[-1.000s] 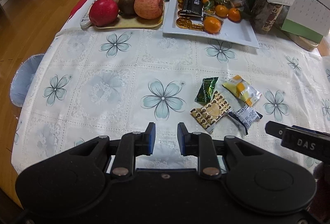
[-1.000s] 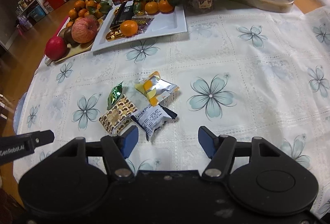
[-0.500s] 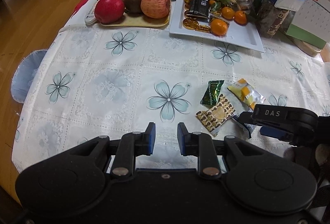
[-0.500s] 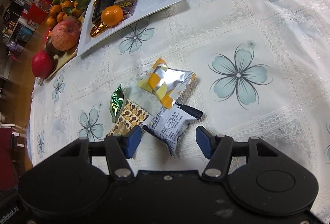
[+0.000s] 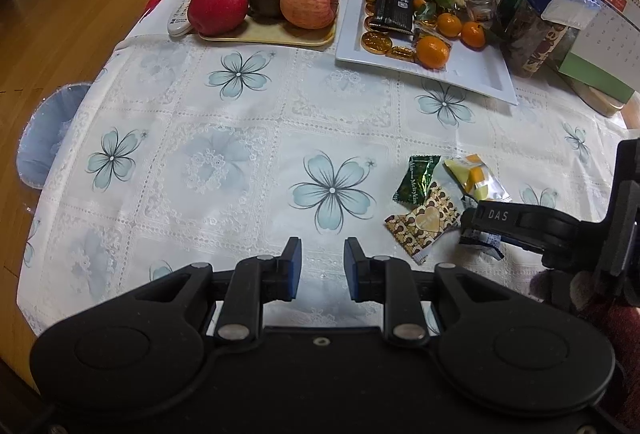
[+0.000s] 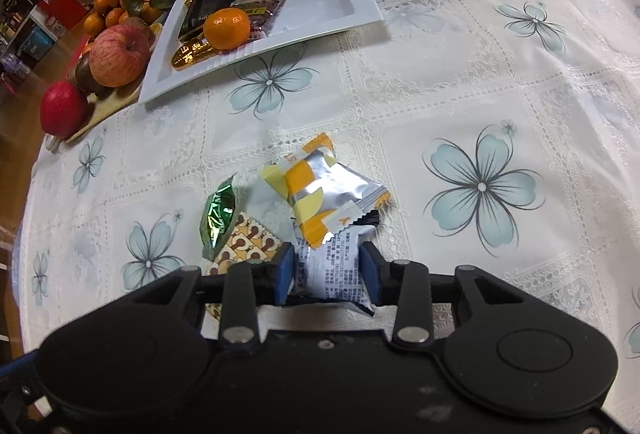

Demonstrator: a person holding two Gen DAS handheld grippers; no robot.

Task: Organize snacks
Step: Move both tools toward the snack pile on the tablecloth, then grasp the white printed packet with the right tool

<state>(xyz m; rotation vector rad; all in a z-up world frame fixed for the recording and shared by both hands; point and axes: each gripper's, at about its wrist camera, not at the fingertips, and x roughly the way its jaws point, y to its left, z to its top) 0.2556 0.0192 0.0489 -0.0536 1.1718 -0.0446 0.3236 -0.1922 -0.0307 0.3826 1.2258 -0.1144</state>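
Snack packets lie in a small pile on the worktop (image 6: 520, 82). The right gripper (image 6: 329, 268) has just closed its fingers on the white packet (image 6: 332, 266). It should lift straight up, slowly, so the yellow packet (image 6: 320, 190) on top slides off. The left gripper (image 5: 319, 268) waits, fingers a little apart, holding nothing.

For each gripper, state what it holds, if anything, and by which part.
The right gripper has just closed on the white printed snack packet, pads on its two side edges. The left gripper holds nothing.
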